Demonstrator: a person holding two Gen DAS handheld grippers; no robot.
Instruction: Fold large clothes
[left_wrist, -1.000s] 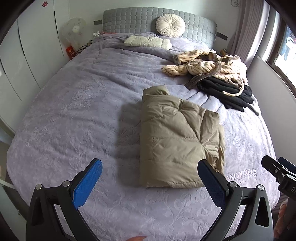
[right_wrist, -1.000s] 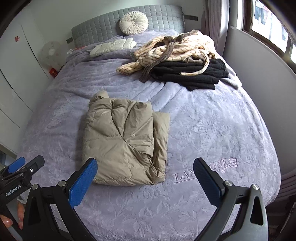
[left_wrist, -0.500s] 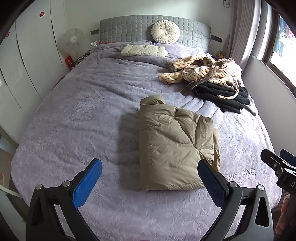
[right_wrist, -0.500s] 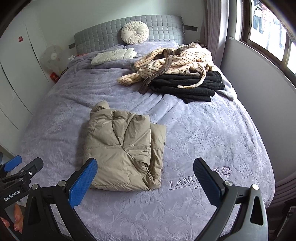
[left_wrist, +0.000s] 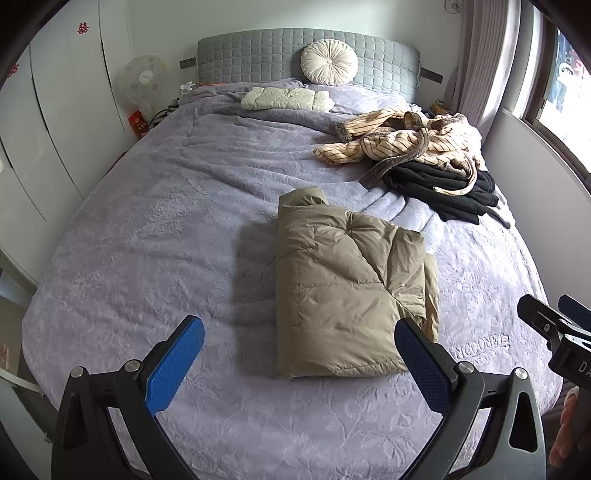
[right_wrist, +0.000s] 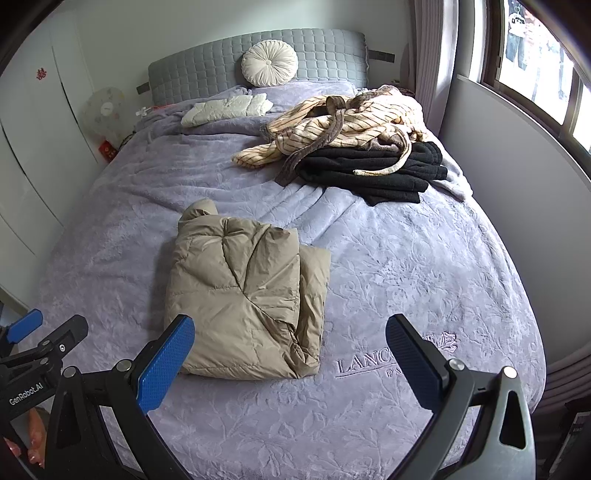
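A tan puffer jacket (left_wrist: 343, 288) lies folded into a compact rectangle in the middle of the purple bed cover (left_wrist: 166, 240); it also shows in the right wrist view (right_wrist: 243, 299). My left gripper (left_wrist: 299, 362) is open and empty, held above the bed's near edge, short of the jacket. My right gripper (right_wrist: 291, 358) is open and empty, over the near edge to the jacket's right. Each gripper shows at the edge of the other's view.
A striped beige robe (left_wrist: 410, 142) lies crumpled on folded black clothes (left_wrist: 443, 184) at the far right of the bed. A cream folded item (left_wrist: 284, 99) and a round cushion (left_wrist: 328, 62) sit by the grey headboard. Wardrobes stand left, a window wall right.
Both grippers have pulled back and up from the bed, so the jacket looks smaller and farther. The jacket has not moved. Both grippers stay open.
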